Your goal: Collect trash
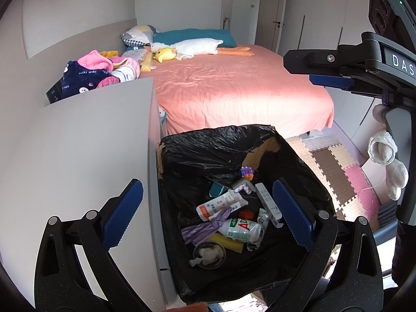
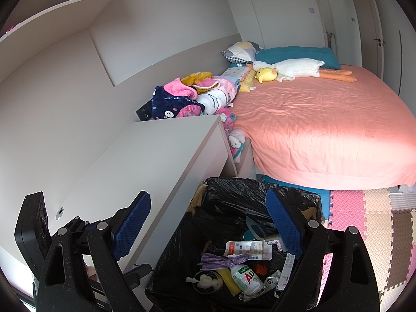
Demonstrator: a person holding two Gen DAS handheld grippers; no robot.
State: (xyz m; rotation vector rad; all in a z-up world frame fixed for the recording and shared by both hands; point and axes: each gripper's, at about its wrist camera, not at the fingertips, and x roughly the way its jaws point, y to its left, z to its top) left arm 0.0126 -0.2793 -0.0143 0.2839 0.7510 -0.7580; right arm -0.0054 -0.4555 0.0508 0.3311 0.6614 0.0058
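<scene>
A trash bin lined with a black bag (image 1: 208, 143) (image 2: 234, 192) stands on the floor beside a white desk. Inside lie several pieces of trash: a white AD bottle (image 1: 240, 230) (image 2: 247, 278), a purple crumpled wrapper (image 1: 205, 227) (image 2: 223, 260), a white-and-orange packet (image 1: 221, 205) (image 2: 247, 249), a small colourful cube (image 1: 246, 173) and a round cup (image 1: 209, 254) (image 2: 206, 282). My left gripper (image 1: 208, 217) is open and empty above the bin. My right gripper (image 2: 208, 230) is open and empty above the bin; it also shows in the left wrist view (image 1: 325, 70) at the right.
A white desk top (image 1: 78, 161) (image 2: 145, 161) lies left of the bin. A bed with a pink sheet (image 1: 234, 88) (image 2: 325, 124) holds plush toys, pillows and a pile of clothes (image 1: 98, 75) (image 2: 187, 98). Foam puzzle mats (image 1: 338, 176) (image 2: 369, 223) cover the floor at right.
</scene>
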